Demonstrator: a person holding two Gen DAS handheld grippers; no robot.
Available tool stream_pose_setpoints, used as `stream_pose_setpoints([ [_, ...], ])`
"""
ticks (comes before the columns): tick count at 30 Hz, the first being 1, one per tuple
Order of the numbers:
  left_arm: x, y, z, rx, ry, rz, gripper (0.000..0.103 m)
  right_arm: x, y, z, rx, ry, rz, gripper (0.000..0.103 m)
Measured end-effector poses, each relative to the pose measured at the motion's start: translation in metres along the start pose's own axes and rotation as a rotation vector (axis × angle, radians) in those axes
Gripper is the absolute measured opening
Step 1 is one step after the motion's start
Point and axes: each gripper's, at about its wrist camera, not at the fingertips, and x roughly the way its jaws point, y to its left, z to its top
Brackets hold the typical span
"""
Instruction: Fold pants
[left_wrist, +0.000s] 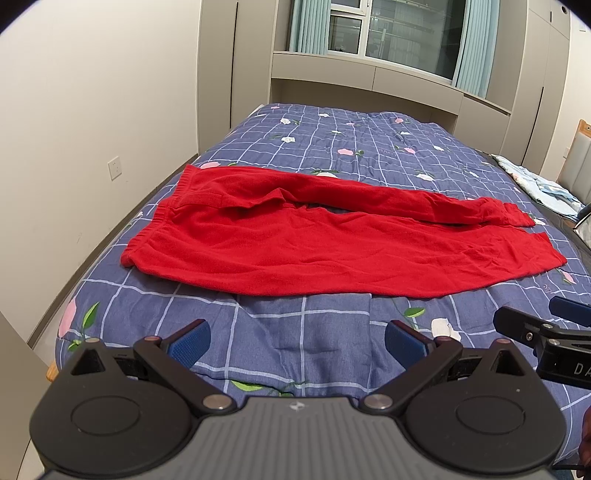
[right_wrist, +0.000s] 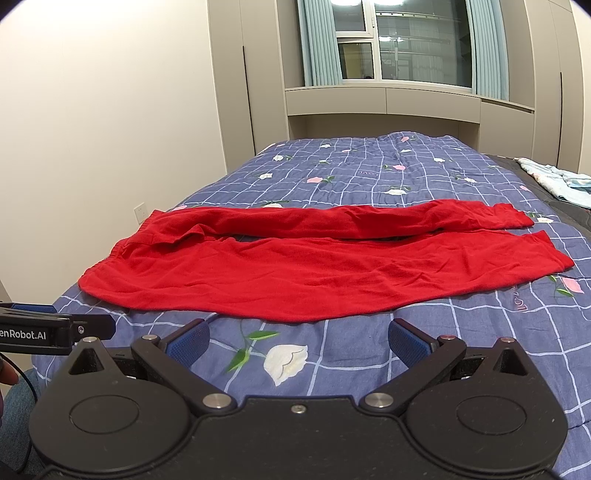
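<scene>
Red pants lie spread flat across the bed, waistband at the left, both leg cuffs at the right; the far leg is a little rumpled. In the right wrist view the same red pants stretch across the middle. My left gripper is open, hovering over the quilt just short of the near leg's edge. My right gripper is also open with nothing between its blue pads, equally close to the near edge. The right gripper's finger shows at the right of the left wrist view.
A blue checked floral quilt covers the bed. Pale crumpled bedding lies at the far right. A white wall with a socket runs along the left side; cabinets and a window stand behind the bed.
</scene>
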Motion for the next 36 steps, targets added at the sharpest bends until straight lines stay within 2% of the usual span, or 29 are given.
stream_pose_setpoints([
  [26,-0.0001,-0.0023,-0.0037,-0.001,0.007,0.0,0.102,-0.0004,0.0054,-0.002,-0.003,-0.001,0.015,0.103],
  [36,0.0038,0.0071,0.0025,-0.06,0.068,-0.042,0.102,-0.0002,0.0045,0.0052,-0.005,0.019,0.016,0.103],
])
